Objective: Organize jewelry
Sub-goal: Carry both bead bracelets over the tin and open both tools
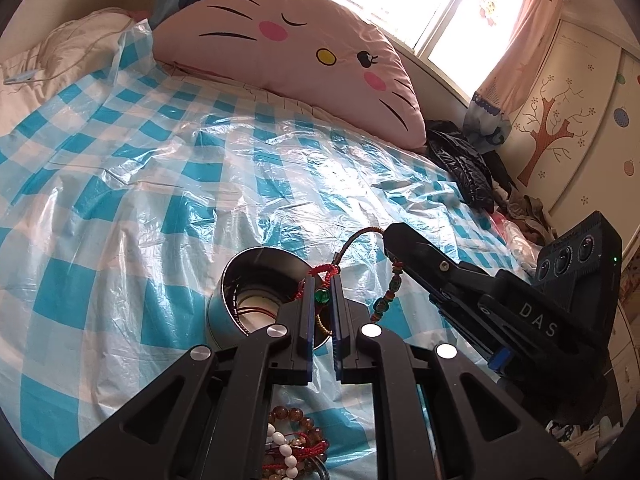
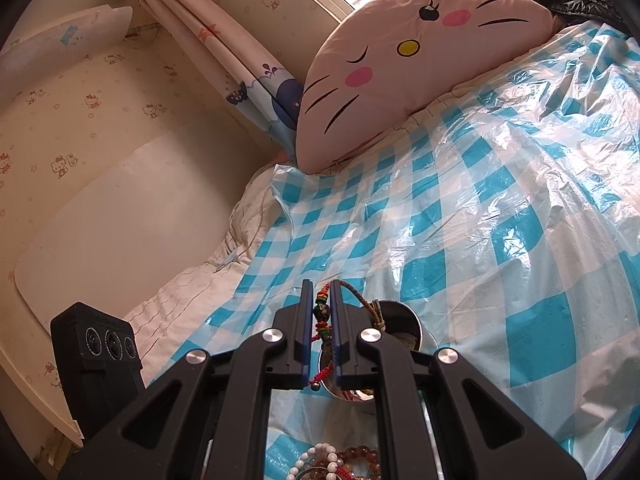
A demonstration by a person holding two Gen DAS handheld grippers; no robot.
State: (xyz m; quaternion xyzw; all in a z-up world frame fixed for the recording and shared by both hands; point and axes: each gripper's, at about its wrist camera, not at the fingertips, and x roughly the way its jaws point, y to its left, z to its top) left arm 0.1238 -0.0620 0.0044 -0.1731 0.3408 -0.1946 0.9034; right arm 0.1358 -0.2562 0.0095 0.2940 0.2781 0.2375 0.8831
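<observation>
My left gripper (image 1: 323,284) is shut on a red cord bracelet with a green bead (image 1: 322,295), held over a round metal tin (image 1: 256,300). My right gripper (image 2: 322,292) is shut on a beaded string of green and orange beads (image 2: 321,314). In the left wrist view the right gripper (image 1: 394,236) comes in from the right, and the beaded string (image 1: 390,292) hangs from it beside the tin. The tin shows behind the right fingers (image 2: 400,324). A pile of bead bracelets lies near the lower edge of both views (image 1: 294,444) (image 2: 340,460).
A blue and white checked plastic sheet (image 1: 160,184) covers the bed. A pink cat-face pillow (image 1: 304,56) leans at the head. A black jacket (image 1: 464,160) lies at the right by a cupboard. The left gripper's camera block (image 2: 104,352) shows in the right wrist view.
</observation>
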